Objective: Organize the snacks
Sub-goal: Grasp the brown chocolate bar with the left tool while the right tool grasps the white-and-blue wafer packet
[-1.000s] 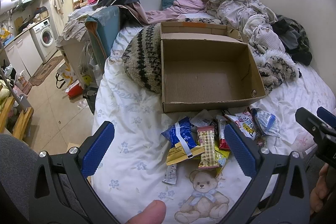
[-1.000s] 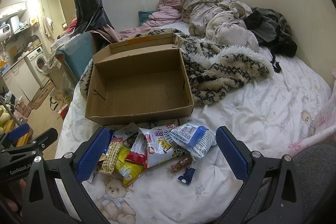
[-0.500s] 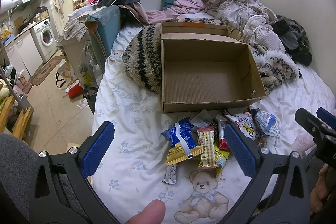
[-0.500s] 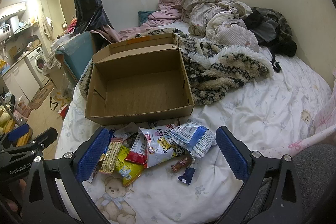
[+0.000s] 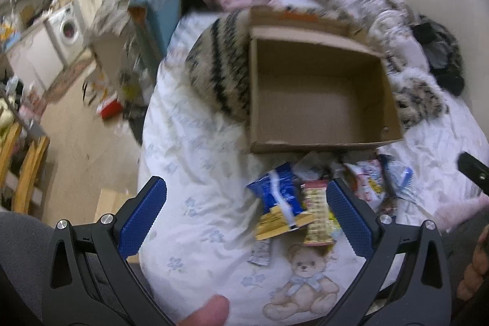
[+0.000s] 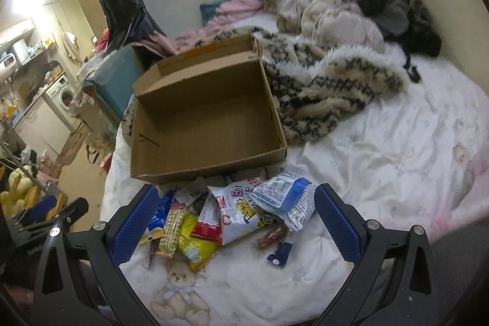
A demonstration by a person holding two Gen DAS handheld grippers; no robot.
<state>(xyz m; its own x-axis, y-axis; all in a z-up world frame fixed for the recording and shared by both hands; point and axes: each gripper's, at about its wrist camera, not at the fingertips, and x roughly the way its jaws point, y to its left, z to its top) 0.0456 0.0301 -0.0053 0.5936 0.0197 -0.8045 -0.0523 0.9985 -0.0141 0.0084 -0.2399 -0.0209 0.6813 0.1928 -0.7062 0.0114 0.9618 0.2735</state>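
White bedding printed with small blue flowers and teddy bears (image 6: 351,173) covers a bed in a cluttered room, with a fuzzy cream-and-black patterned blanket (image 6: 330,87) and heaped clothes toward the wall. An open brown cardboard box (image 6: 207,124) sits on the bed, empty, its flap folded back on the far side. Just in front of its near wall lies a loose pile of snack packets, some overlapping: a blue-and-yellow crinkled bag (image 5: 279,200), a tan checked wafer bar (image 5: 318,213) lying lengthwise with its long axis running from the box toward the camera, a yellow pouch (image 6: 192,243), a red-and-white bar (image 6: 209,222), a white printed bag (image 6: 241,216) and a clear blue-and-white packet (image 6: 287,200) (the topmost one, slanting toward the right). A small brown wrapped sweet (image 6: 272,234) and a dark blue scrap (image 6: 279,254) lie apart on the near right.

The left tongs (image 5: 246,216) and the right tongs (image 6: 235,223) both hover above the bedding with their blue pads spread wide, gripping nothing. The left view is motion-blurred.
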